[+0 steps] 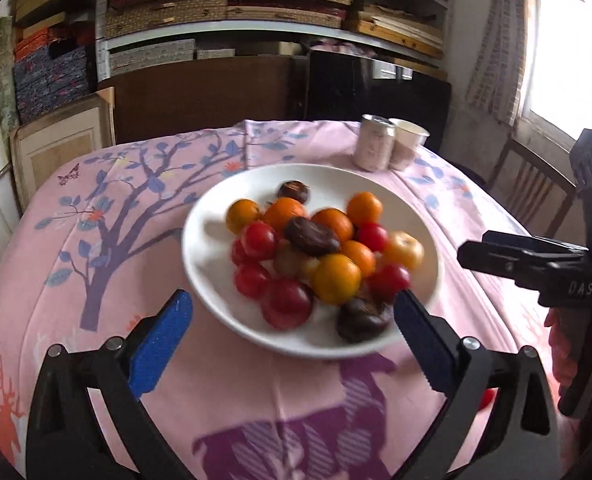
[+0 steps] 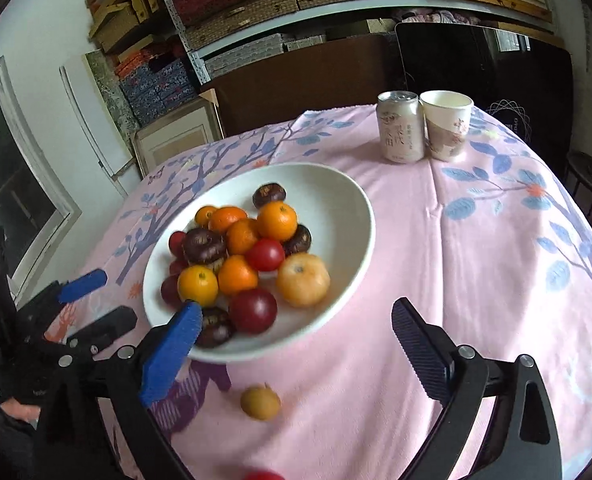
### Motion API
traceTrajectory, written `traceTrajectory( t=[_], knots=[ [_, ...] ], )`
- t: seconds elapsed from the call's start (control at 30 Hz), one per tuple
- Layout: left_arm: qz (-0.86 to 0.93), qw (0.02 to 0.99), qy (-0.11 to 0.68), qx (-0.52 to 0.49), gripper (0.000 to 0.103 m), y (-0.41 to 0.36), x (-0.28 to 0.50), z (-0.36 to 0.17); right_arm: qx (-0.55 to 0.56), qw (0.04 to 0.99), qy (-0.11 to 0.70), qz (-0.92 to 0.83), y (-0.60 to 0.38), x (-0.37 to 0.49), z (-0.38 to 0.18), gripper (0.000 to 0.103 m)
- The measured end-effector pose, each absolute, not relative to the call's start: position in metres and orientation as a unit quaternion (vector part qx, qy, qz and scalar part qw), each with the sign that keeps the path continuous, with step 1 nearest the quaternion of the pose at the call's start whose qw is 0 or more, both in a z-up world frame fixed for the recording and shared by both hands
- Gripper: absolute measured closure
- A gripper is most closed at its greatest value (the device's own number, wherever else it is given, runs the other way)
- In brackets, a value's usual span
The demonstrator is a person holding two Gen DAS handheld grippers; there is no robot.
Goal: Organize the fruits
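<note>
Both hand-held grippers stand wide open with nothing between their pads. Seen from its own camera, the left hand-held gripper (image 1: 294, 322) hovers over the near rim of a white bowl (image 1: 212, 288), its blue-padded fingers spread to either side of the nearest fruit without touching any. The right hand-held gripper (image 2: 294, 330) hangs over the bowl's near right edge and the pink cloth beside it; its left finger overlaps the rim in the view, though whether it touches cannot be told.

The bowl sits on a desk covered with a pink tablecloth (image 2: 476, 280) printed with blue-leaved branches and deer. In it lie heaped oranges (image 2: 277, 220), red tomatoes (image 2: 265, 255), dark brown water chestnuts (image 2: 204, 245) and one pale yellow-orange persimmon-like fruit (image 2: 303, 285).

Two fruits lie outside the bowl on the cloth: a small tan-brown round fruit (image 2: 260, 402), blurred, just in front of the bowl between the right gripper's fingers, and a red fruit (image 2: 263, 475) at the bottom edge of the right wrist view, mostly cut off.

Toward the far side of the desk, well apart from the bowl, a drink can (image 2: 401, 128) stands upright, touching a paper cup (image 2: 447, 124). Behind the desk are shelves stacked with woven boxes (image 1: 232, 8).
</note>
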State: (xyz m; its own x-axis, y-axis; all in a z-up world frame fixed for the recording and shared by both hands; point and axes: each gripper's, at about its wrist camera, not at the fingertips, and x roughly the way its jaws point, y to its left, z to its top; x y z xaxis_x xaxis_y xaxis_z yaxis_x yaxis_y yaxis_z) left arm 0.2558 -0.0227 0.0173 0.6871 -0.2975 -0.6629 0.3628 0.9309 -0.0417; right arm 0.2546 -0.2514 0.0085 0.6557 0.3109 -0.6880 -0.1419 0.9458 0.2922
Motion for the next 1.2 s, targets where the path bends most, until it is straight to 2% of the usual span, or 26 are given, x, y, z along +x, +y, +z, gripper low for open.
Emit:
traceTrajectory(
  t=[0.2, 0.3, 0.43, 0.47, 0.5, 0.53, 0.57, 0.6, 0.63, 0.67, 0.93, 1.1, 1.2],
  knots=[
    [-0.242, 0.893, 0.359, 0.122, 0.004, -0.072, 0.212, -0.002, -0.025, 0.896, 0.413, 0.163, -0.233, 0.171, -0.015, 0.006],
    [-0.252, 0.884, 0.361, 0.156, 0.005, -0.098, 0.209, -0.014, -0.052, 0.883, 0.427, 0.186, -0.217, 0.162, -0.026, 0.006],
    [-0.235, 0.876, 0.400, 0.133, 0.005, -0.118, 0.226, -0.031, -0.062, 0.873, 0.441, 0.198, -0.203, 0.169, -0.040, 0.006],
    [-0.240, 0.880, 0.386, 0.137, 0.005, -0.125, 0.222, -0.030, -0.062, 0.870, 0.446, 0.202, -0.201, 0.171, -0.045, 0.007],
    [-0.255, 0.875, 0.385, 0.147, 0.006, -0.131, 0.220, -0.031, -0.059, 0.867, 0.450, 0.205, -0.200, 0.173, -0.047, 0.016],
    [-0.269, 0.868, 0.387, 0.159, 0.023, -0.138, 0.218, -0.034, -0.053, 0.868, 0.449, 0.205, -0.201, 0.173, -0.047, 0.023],
    [-0.271, 0.866, 0.396, 0.143, 0.038, -0.140, 0.220, -0.037, -0.048, 0.872, 0.445, 0.199, -0.204, 0.173, -0.046, 0.047],
    [-0.266, 0.860, 0.411, 0.144, 0.061, -0.144, 0.222, -0.044, -0.049, 0.875, 0.443, 0.191, -0.206, 0.172, -0.044, 0.070],
    [-0.259, 0.852, 0.429, 0.153, 0.076, -0.149, 0.226, -0.053, -0.055, 0.873, 0.445, 0.190, -0.205, 0.170, -0.044, 0.070],
    [-0.259, 0.857, 0.421, 0.143, 0.078, -0.150, 0.226, -0.054, -0.065, 0.878, 0.437, 0.185, -0.203, 0.164, -0.043, 0.071],
    [-0.280, 0.852, 0.412, 0.160, 0.078, -0.145, 0.211, -0.041, -0.032, 0.884, 0.427, 0.188, -0.219, 0.139, -0.026, 0.071],
    [-0.262, 0.885, 0.365, 0.121, 0.078, -0.102, 0.202, 0.015, -0.025, 0.901, 0.392, 0.181, -0.235, 0.144, 0.009, 0.071],
    [-0.204, 0.914, 0.339, 0.093, 0.078, -0.068, 0.224, 0.041, -0.012, 0.911, 0.370, 0.181, -0.237, 0.173, 0.029, 0.071]
  ],
)
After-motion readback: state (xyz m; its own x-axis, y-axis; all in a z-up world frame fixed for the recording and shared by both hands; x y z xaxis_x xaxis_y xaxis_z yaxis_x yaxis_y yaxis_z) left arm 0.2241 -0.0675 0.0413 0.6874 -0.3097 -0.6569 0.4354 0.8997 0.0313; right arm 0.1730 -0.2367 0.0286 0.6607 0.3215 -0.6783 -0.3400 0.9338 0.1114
